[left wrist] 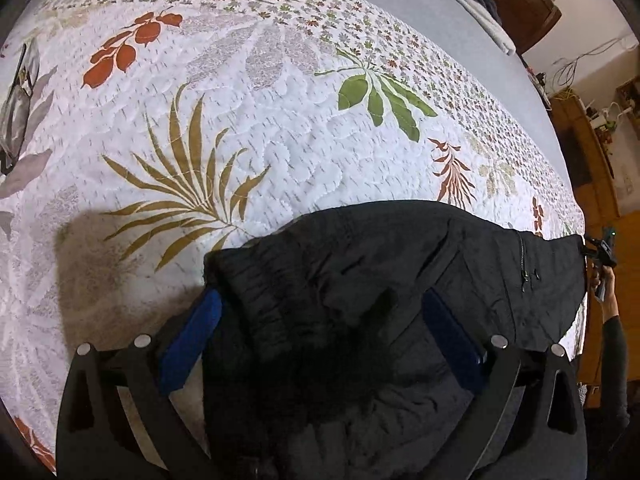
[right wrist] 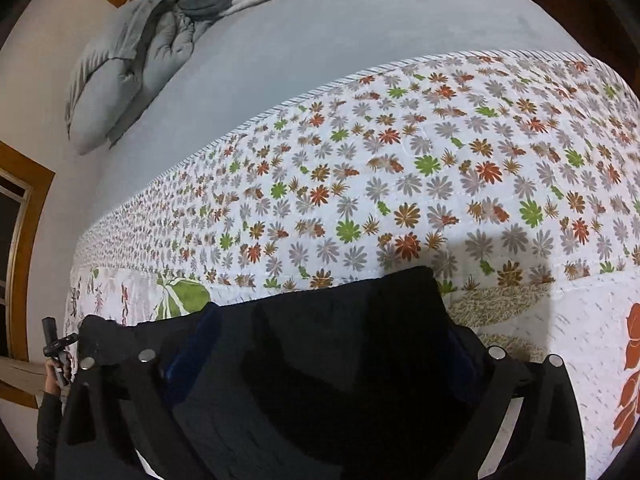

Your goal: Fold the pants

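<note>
Pants (left wrist: 360,280), black, lie on floral quilt (left wrist: 280,140); our left gripper (left wrist: 320,328) and right gripper (right wrist: 328,344) spread wide over them

A: Both views are evenly lit from above; the white quilt (left wrist: 280,128) reads bright without glare.

B: And the black pants (left wrist: 360,280)?

A: Nearly featureless, folds lost in the dark cloth (worse in the right wrist view). Soft shadows fall on the quilt beside them, toward its left edge.

B: Distortion?

A: Strong fisheye bowing, black vignette at the corners, slight softness throughout.
</note>
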`<act>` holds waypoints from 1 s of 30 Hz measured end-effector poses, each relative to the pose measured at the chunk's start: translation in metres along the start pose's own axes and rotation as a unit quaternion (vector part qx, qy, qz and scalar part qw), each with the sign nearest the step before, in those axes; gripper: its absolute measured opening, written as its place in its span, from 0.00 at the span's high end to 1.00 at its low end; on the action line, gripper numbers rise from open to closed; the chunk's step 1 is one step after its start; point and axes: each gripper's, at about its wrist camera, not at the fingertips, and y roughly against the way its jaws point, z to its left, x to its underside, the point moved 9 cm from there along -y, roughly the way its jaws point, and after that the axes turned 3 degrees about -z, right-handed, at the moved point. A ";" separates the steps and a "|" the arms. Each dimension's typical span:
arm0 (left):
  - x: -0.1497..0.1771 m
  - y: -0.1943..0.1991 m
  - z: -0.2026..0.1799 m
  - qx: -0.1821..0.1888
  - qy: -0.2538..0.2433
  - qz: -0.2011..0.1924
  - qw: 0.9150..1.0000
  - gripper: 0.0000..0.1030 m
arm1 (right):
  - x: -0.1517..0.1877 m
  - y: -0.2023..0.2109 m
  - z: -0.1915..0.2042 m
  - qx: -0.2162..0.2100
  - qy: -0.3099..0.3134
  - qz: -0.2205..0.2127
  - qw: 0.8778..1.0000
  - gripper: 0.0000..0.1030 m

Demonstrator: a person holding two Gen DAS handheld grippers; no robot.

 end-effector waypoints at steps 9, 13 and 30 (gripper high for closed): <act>-0.005 -0.008 -0.001 -0.016 -0.009 -0.007 1.000 0.11 | 0.003 0.017 -0.017 0.030 -0.010 -0.004 0.999 0.81; -0.012 0.011 0.016 -0.039 0.021 -0.039 0.998 0.60 | 0.003 0.027 -0.009 0.039 0.008 -0.020 0.999 0.88; -0.019 0.009 0.018 -0.009 -0.026 -0.010 1.000 0.06 | 0.011 0.032 -0.006 0.079 0.004 -0.026 0.997 0.89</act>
